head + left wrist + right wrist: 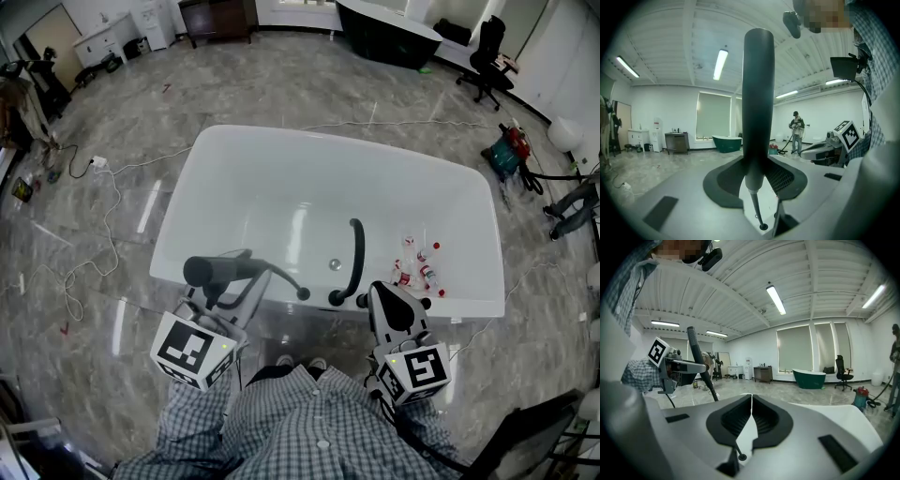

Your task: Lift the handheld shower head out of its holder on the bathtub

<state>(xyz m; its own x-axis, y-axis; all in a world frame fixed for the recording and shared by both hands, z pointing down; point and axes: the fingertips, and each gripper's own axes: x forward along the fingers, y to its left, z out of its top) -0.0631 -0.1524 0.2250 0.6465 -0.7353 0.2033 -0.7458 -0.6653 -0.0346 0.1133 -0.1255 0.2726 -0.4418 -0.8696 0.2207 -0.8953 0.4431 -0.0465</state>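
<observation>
In the head view, the left gripper [246,277] holds the black handheld shower head [214,271] across its jaws, just above the near rim of the white bathtub [234,159]. The hose end trails toward the curved black spout [357,253]. The right gripper [382,292] hovers beside that spout. In the left gripper view, the pads clamp the shower head [758,93] low on its handle, which stands upright. I cannot tell whether its thin end is free of the holder. The lift probably goes best straight along the handle, with a firm grip and an eye on the hose for snags. In the right gripper view, the right gripper [751,416] has its jaws together with nothing between them, and it is best kept clear.
</observation>
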